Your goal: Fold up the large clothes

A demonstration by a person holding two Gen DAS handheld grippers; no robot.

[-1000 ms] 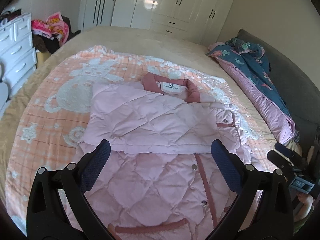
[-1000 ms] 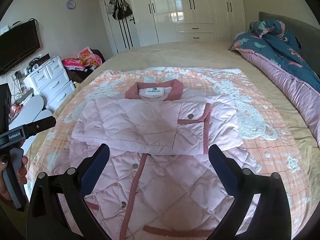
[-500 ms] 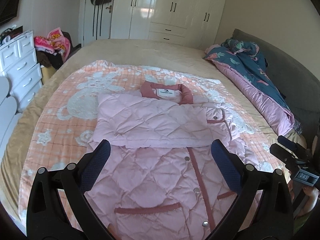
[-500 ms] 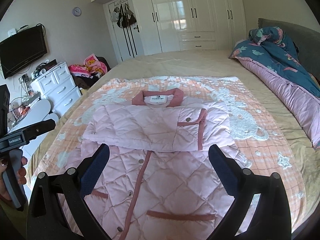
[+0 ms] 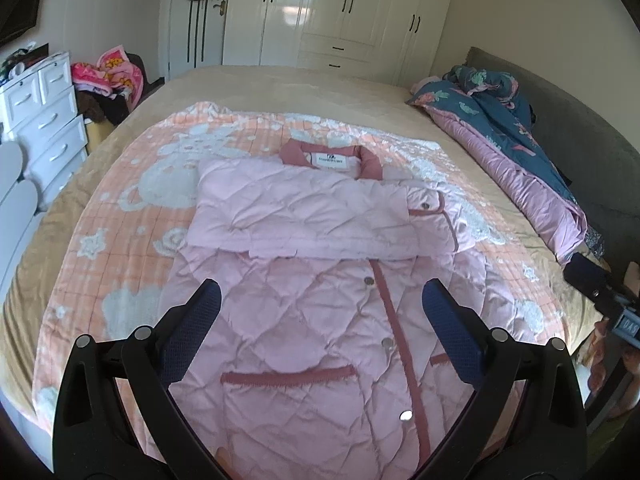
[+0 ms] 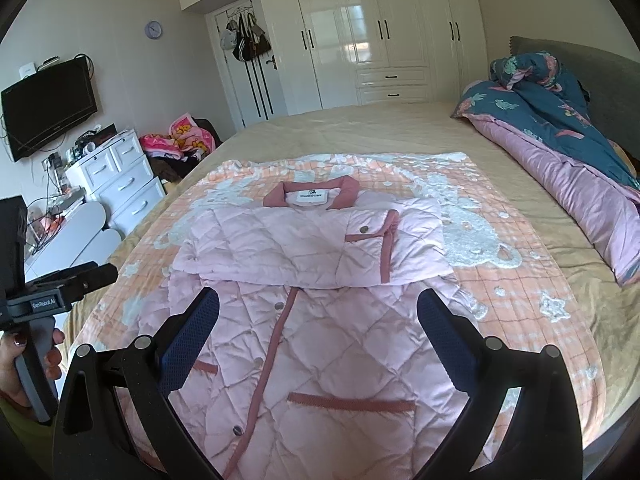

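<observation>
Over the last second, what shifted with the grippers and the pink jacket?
Both grippers pulled back and up from the pink jacket: more of its lower body, pocket trims and hem now shows. The left gripper and right gripper stayed open and empty. The jacket still lies on the orange blanket with its sleeves folded across.

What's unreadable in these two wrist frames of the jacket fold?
- Pink jacket hem: cut off by the bottom edge and the left gripper frame, left wrist view.
- Collar label text: too small, right wrist view.
- Sleeve ends: hidden under the folded sleeves, both views.
- Right gripper: only partly visible at the left wrist view's right edge.
</observation>
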